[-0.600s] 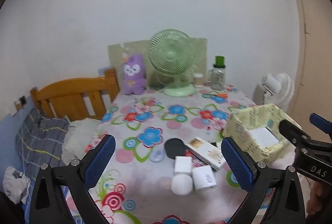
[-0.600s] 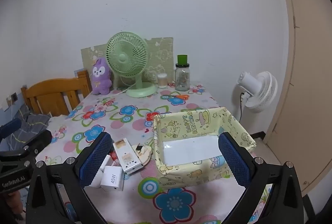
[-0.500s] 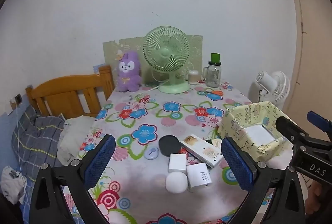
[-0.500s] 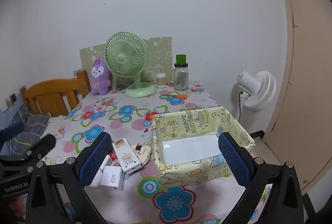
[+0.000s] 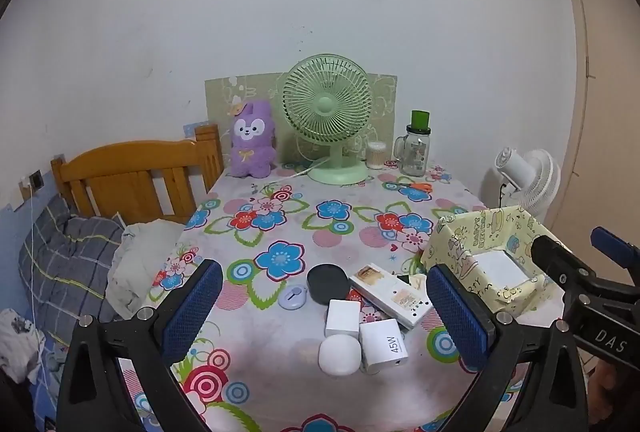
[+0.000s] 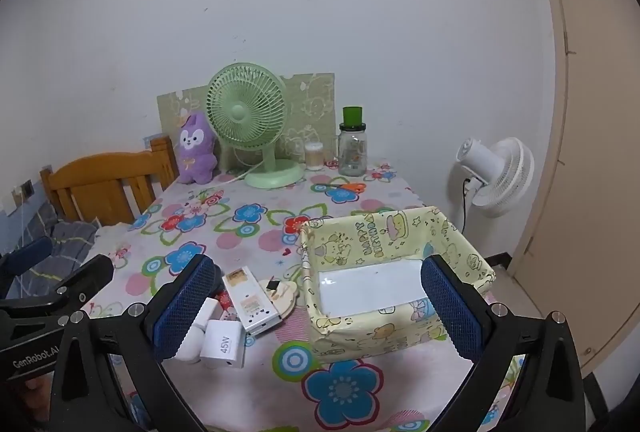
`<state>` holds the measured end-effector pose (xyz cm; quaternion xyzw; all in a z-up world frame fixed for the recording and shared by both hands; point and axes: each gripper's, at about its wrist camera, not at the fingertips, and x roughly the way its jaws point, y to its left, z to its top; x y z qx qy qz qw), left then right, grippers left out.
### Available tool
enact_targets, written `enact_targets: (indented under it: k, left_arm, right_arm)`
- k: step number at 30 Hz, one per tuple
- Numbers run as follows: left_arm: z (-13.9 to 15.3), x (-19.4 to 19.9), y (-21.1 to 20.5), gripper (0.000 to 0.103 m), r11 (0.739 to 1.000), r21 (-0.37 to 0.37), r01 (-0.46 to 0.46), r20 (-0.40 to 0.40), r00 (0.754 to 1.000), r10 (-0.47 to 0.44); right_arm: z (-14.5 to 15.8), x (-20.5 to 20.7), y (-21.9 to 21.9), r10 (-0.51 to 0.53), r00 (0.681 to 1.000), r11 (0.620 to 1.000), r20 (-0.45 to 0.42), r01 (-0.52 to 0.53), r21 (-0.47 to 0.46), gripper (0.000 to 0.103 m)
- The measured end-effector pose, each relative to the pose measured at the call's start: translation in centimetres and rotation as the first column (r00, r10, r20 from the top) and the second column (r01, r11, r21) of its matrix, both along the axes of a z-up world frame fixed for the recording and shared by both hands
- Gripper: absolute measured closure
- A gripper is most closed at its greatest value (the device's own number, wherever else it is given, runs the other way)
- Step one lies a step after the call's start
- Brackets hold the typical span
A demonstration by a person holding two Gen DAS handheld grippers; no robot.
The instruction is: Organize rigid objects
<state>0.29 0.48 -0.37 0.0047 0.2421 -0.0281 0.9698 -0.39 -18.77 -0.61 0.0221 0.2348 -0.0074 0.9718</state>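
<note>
Left gripper (image 5: 326, 306): being held above the near table edge, jaws spread wide, nothing being gripped; the clutter is being framed between its blue pads.
Right gripper (image 6: 320, 306): being held over the box, jaws likewise spread wide, nothing being clamped.
Table (image 5: 280, 216): being covered by a flowered cloth.
Box (image 6: 394, 232): yellow, cartoon-printed, open-topped, being kept at the table's right near corner; only a white floor is being shown inside.
Charger (image 5: 384, 344): white, marked 45W, being rested nearest the edge, just left of the box.
Cube (image 5: 343, 318): white, being touched by the charger's left side.
Ball (image 5: 339, 354): white, rounded, being rested against the charger and cube.
Long pack (image 5: 394, 294): white, being laid slantwise behind the charger.
Disc (image 5: 327, 282): black, round, being laid beside the long pack.
Tag (image 5: 293, 297): small, lilac, being laid left of the disc.
Fan (image 5: 328, 111): green, being stood at the far edge.
Plush (image 5: 252, 139): purple, being propped left of the fan.
Jar (image 5: 416, 147): glass, green-capped, being stood right of the fan.
Scissors (image 5: 416, 185): orange-handled, being laid before the jar.
</note>
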Motion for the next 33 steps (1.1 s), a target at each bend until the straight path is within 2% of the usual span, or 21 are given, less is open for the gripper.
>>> enact_targets:
  k: [9,33]
  left_arm:
    - [-0.5,0.2,0.1,0.000,1.000,-0.008,-0.007,-0.024,1.000,0.007]
    - [-0.6,0.4,0.1,0.002,1.000,-0.001,-0.014,-0.003,1.000,0.014]
  right_arm:
    - [-0.1,0.1,0.3,0.005,1.000,1.000,-0.009,-0.005,-0.006,0.000]
    - [-0.4,0.2,1.0,0.016,1.000,0.999,0.003,-0.016,-0.034,0.000]
